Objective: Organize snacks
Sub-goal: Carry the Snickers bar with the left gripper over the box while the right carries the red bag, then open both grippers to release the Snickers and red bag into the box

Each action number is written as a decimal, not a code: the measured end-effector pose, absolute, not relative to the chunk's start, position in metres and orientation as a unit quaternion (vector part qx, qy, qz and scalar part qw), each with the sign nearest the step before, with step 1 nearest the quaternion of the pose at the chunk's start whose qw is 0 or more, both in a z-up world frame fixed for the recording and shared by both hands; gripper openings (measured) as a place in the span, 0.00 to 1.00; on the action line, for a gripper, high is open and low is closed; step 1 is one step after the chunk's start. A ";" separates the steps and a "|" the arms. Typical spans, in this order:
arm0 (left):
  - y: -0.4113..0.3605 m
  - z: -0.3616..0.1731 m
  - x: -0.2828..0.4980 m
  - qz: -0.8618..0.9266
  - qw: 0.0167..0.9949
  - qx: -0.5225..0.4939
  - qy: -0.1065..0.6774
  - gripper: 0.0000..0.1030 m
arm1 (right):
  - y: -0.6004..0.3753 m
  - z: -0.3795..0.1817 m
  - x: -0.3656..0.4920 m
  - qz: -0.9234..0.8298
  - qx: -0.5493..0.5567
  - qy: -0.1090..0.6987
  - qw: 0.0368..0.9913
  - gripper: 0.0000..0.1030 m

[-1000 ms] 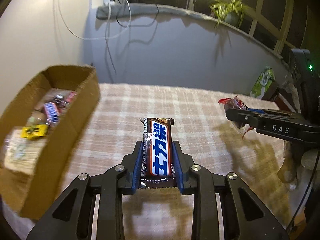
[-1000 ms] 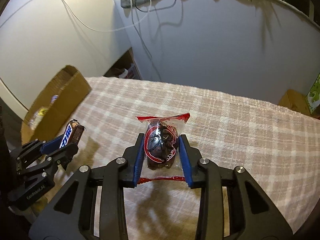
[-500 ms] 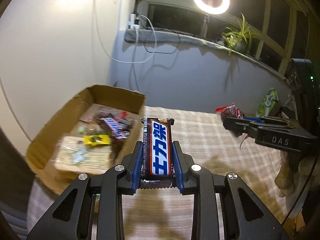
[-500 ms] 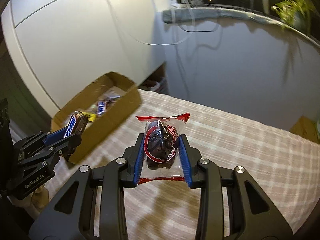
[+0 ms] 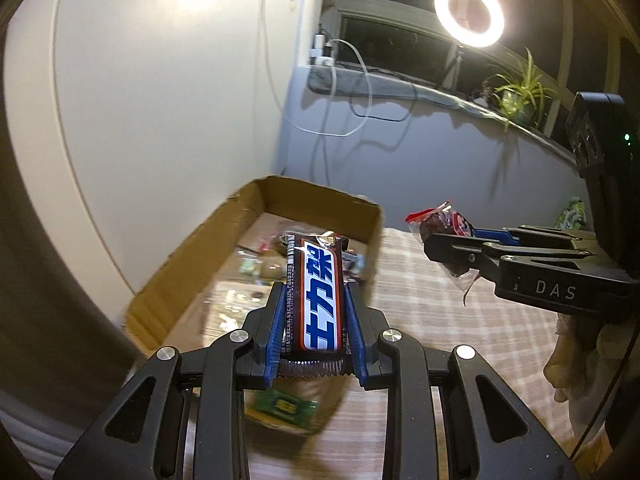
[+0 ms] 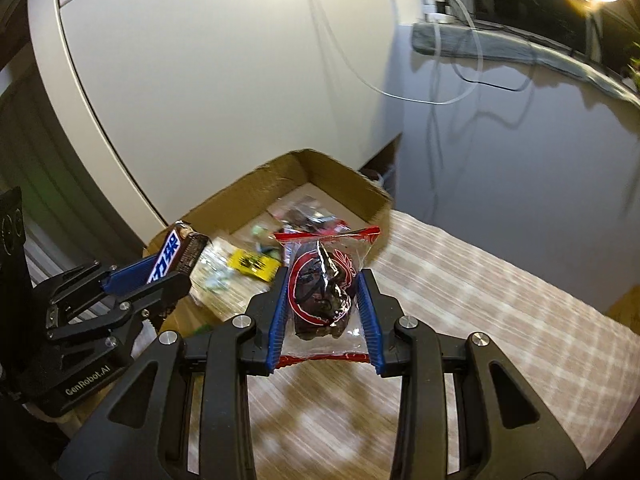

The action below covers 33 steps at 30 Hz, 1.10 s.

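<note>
Two grippers hang in the air by the corner of the room, each with a snack pinched between its blue pads. The left gripper (image 5: 316, 312) has its fingers drawn in tight against the long sides of a chocolate bar (image 5: 316, 300), a brown wrapper with a white panel and bold blue characters. The bar points forward along the fingers, its far end poking out past the tips and its crimped near end sitting back between them. From the right wrist view the same bar (image 6: 172, 256) shows tilted upward, raised above the near end of the cardboard box (image 6: 340, 178).

The right gripper (image 6: 324, 300) is closed on a clear plastic packet (image 6: 322, 292) with red sealed edges and dark, wrinkled pieces inside, red markings printed on the film. The packet stands upright between the fingers, its top seal above the tips and its bottom seal below. It is held over the checked tablecloth (image 6: 500, 308), just beside the box's long side.

The open box (image 5: 320, 200) sits on the cloth near the white wall, its flaps gone or folded down; I cannot tell which. Inside lies a loose heap of wrapped sweets, among them a yellow packet (image 6: 252, 264) and a pale flat bag, though most are blurred. A green packet (image 5: 286, 404) shows beneath the left gripper. Behind, a ring light (image 5: 468, 14) glows above the sill, beside a potted plant (image 5: 516, 92) and dangling white cables (image 5: 352, 92).
</note>
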<state>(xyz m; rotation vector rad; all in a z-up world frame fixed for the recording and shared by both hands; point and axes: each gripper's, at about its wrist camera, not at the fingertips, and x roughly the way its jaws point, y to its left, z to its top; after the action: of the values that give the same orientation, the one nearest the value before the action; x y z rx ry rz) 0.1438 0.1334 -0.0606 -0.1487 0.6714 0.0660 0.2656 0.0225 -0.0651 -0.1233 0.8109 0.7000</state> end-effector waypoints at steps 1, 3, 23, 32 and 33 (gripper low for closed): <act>0.137 -0.062 0.144 0.035 0.940 -0.074 0.330 0.26 | 0.029 -0.065 0.267 0.337 -0.061 0.386 0.856 0.34; 0.143 -0.064 0.145 0.041 0.939 -0.077 0.332 0.26 | 0.041 -0.066 0.269 0.346 -0.064 0.387 0.853 0.34; 0.172 -0.080 0.160 0.066 0.931 -0.092 0.346 0.26 | 0.096 -0.092 0.302 0.361 -0.087 0.416 0.830 0.34; 0.175 -0.078 0.160 0.075 0.933 -0.087 0.340 0.42 | 0.097 -0.094 0.309 0.356 -0.087 0.411 0.835 0.63; 0.175 -0.078 0.160 0.076 0.933 -0.087 0.340 0.45 | 0.096 -0.093 0.309 0.354 -0.086 0.409 0.837 0.71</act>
<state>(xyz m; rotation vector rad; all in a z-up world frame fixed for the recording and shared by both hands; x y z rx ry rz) 0.1601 0.1755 -0.0775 -0.1781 0.6953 0.1552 0.3094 0.0963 -0.0933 -0.1822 0.8663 0.7489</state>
